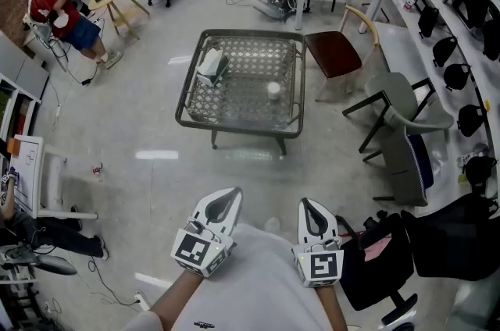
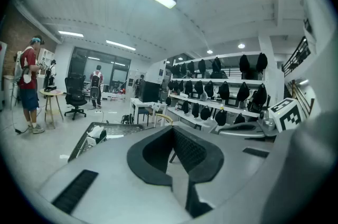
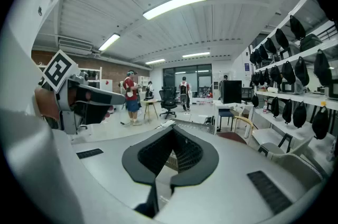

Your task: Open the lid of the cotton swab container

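We hold the left gripper [image 1: 223, 201] and right gripper [image 1: 313, 211], jaws closed tight on nothing, the surface [image 1: 234, 127] at twelve o'clock.

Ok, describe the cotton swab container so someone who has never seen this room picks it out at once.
Find the square, dark-framed table with the woven top in the middle of the floor. The cotton swab container stands on it right of centre, towards the red-seated chair. It is the small, round, white tub, unlike the boxy pack near the table's left edge.
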Motion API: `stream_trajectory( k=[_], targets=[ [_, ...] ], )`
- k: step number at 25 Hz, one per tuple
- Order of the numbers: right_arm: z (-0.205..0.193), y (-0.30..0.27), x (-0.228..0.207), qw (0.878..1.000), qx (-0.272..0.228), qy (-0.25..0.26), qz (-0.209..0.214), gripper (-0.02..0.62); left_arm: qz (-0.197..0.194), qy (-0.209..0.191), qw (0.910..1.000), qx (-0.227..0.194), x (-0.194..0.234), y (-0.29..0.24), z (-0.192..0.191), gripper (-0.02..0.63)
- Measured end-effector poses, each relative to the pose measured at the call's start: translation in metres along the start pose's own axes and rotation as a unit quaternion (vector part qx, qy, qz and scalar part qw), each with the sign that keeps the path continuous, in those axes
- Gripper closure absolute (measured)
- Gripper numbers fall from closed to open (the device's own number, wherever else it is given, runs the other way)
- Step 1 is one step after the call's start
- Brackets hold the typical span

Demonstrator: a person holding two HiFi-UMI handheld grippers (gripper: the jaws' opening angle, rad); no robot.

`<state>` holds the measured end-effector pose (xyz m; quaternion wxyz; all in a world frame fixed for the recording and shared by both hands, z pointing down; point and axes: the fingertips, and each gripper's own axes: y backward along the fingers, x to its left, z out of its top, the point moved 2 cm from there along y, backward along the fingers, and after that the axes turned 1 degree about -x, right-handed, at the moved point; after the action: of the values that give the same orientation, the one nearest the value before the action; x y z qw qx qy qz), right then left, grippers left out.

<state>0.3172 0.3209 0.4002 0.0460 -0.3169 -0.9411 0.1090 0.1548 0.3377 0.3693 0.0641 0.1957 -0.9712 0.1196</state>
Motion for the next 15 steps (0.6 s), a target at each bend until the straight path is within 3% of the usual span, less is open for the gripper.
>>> stream_trajectory(
  k=[5,10,15],
  targets=[
    [-0.004,0.013,-0.008,1.000,0.015,-0.011,-0.004,0.595,0.009,0.003,0.9999,-0.006,-0.015,0.000,0.007,0.603],
    [0.006,0.016,-0.021,0.999,-0.031,-0.040,0.005,0.594,0.016,-0.005,0.9998,-0.010,-0.025,-0.001,0.014,0.603],
    [0.007,0.010,-0.030,0.999,-0.028,-0.042,0.003,0.594,0.022,-0.007,0.9997,-0.006,-0.025,-0.005,0.016,0.603]
  ],
)
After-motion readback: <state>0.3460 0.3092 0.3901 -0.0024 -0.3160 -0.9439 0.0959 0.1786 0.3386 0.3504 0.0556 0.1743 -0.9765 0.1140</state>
